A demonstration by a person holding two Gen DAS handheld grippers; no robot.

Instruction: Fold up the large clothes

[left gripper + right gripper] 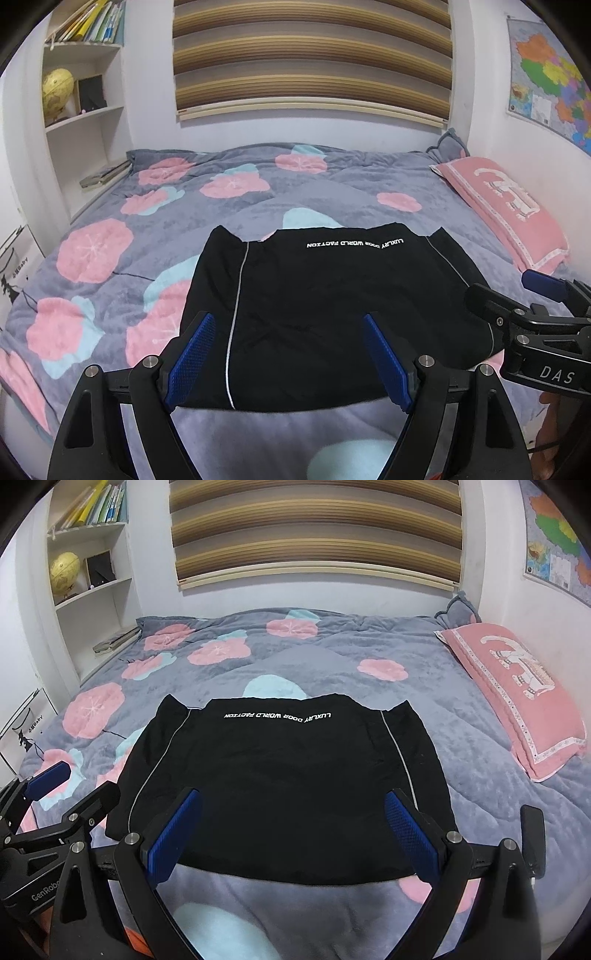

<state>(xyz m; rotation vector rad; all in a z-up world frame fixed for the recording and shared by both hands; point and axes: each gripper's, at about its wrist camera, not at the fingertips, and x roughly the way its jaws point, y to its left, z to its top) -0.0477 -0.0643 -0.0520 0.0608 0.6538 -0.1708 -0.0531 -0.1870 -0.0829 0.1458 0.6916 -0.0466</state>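
Left wrist view: the left gripper [286, 325] hung with its jaws spread wide, nothing between the blue pads [192, 354] — they hovered above the near part of the black garment [332, 295], not touching it as far as I could tell. The garment lay folded flat on the grey floral bedspread [110, 206], roughly in the middle of the bed, its near edge just behind the fingertips and its far edge carrying a line of white lettering [354, 244], upside down from where I stood. A thin pale piping ran down each side of it.

At the right edge of this view the right gripper [517, 295] showed side-on, just beyond the garment's right edge. From the right wrist view its jaws were also wide apart, empty, poised over the garment's near half; the near hem sat just below the pads.

Pink pillow [517, 690] lay well apart to the right, against the wall. Striped blind [314, 528] hung behind the bed — shelves with a yellow globe [64, 572] stood at the left.
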